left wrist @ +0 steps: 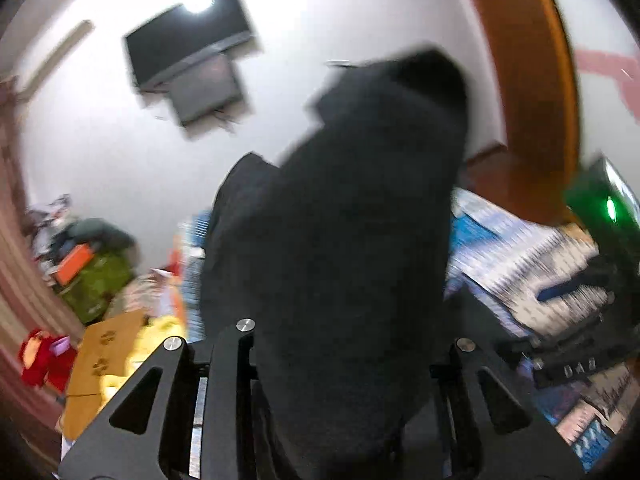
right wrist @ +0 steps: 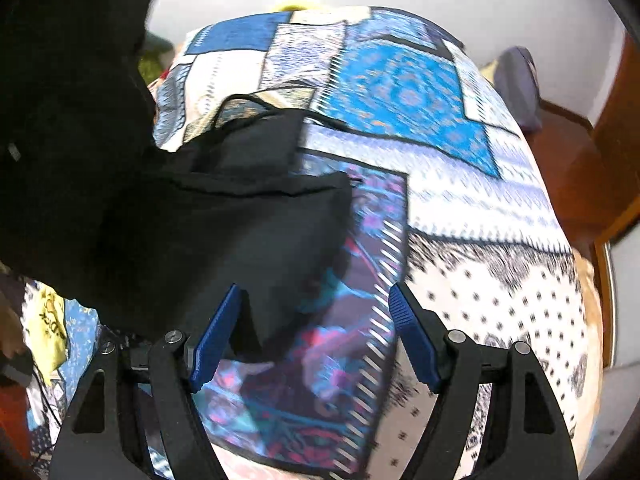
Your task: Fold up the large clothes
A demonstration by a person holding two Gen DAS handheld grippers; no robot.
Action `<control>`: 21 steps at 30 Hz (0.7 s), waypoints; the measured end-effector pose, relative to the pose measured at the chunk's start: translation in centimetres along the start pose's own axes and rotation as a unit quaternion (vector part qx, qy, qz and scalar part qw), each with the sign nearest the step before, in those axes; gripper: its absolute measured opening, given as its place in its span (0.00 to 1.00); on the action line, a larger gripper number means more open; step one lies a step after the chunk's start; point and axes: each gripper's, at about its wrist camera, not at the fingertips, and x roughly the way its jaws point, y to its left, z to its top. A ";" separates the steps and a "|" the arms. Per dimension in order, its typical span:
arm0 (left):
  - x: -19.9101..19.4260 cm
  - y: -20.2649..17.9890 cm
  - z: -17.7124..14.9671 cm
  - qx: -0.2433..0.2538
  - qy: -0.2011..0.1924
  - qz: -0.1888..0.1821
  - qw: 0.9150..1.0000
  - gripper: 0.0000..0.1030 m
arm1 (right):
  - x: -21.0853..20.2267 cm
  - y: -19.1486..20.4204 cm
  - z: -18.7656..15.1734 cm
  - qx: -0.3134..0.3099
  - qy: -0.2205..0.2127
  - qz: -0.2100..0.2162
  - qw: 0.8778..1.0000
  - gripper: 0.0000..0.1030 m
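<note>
Left gripper (left wrist: 340, 360) is clamped on the black garment (left wrist: 340, 220), lifting it over the bed (right wrist: 480, 220). Right gripper (right wrist: 312, 332) hangs empty, jaws apart, beside the fabric. Looks mid-carry; next needs right to catch a free edge.

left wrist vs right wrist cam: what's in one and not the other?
Left wrist only: the wall-mounted TV, a smaller dark screen hung below it, a cardboard box and clutter by the wall, and the left gripper with black fabric bunched between its fingers, hiding the pads.

Right wrist only: the right gripper open, blue pads apart, nothing pressed between them, above the bed, plus the garment's lower part spread flat.

Both: the black garment and the patchwork bedspread, also the wooden door frame.
</note>
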 end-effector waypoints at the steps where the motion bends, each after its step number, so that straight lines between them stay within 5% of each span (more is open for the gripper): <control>1: 0.5 -1.0 -0.3 0.008 0.017 -0.020 1.000 0.27 | -0.5 -0.1 -0.2 0.004 -0.003 -0.002 1.000 0.71; 6: 2.7 -3.5 -3.2 0.020 0.102 -0.114 0.988 0.40 | -2.4 -1.7 -1.7 0.019 -0.014 -0.020 1.000 0.71; 10: 2.0 -4.6 -3.9 0.045 0.112 -0.106 0.987 0.47 | -3.5 -2.3 -2.4 0.016 -0.014 -0.025 0.999 0.71; 12: 1.8 -5.4 -3.4 0.037 0.121 -0.125 0.984 0.70 | -4.1 -2.3 -2.7 0.008 -0.016 -0.031 0.999 0.71; 14: 0.9 -4.4 -3.0 0.009 0.130 -0.158 0.979 0.84 | -5.1 -2.0 -3.0 -0.002 -0.020 -0.037 0.999 0.71; 21: -2.7 -0.4 -2.0 -0.076 0.129 -0.177 0.973 0.86 | -7.8 -0.9 -3.6 -0.038 -0.040 -0.038 0.998 0.71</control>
